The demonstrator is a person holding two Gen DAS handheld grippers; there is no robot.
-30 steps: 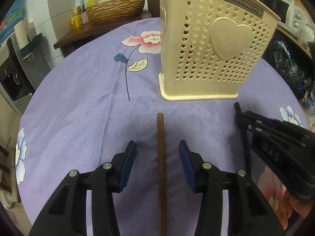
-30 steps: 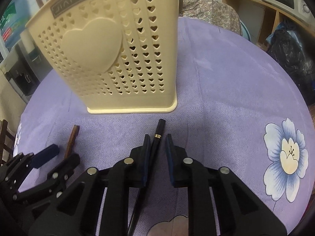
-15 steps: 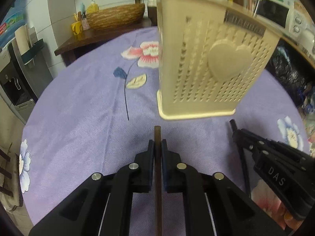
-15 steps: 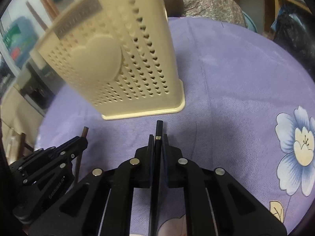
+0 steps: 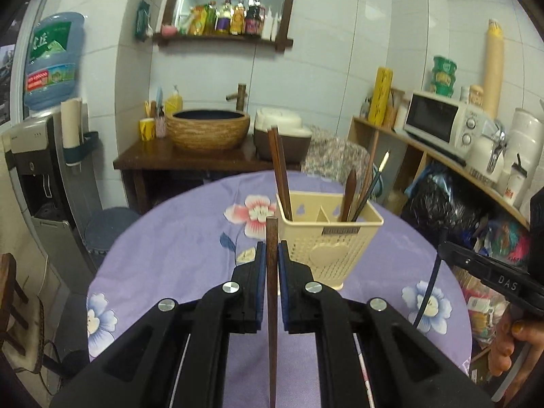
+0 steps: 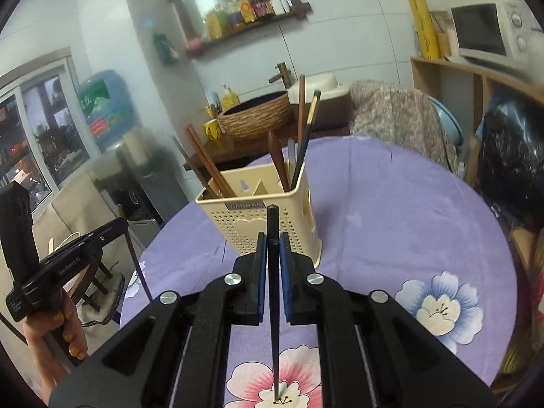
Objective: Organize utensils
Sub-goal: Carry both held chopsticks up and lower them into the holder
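Note:
My left gripper is shut on a brown wooden chopstick, held up above the table and nearly upright. My right gripper is shut on a black chopstick, also lifted. The cream perforated utensil holder stands on the purple tablecloth ahead of both grippers and also shows in the right wrist view. It holds brown chopsticks in its left compartment and several utensils in its right one. The right gripper also shows at the right edge of the left wrist view.
The round table with the purple flowered cloth fills the foreground. Behind it stand a wooden washstand with a woven basin, a water dispenser, and a shelf with a microwave. Black bags lie at the right.
Both grippers closed on their chopsticks lying on the cloth, then lifted them high and back from the holder. The holder now looks smaller and its open top is in view.

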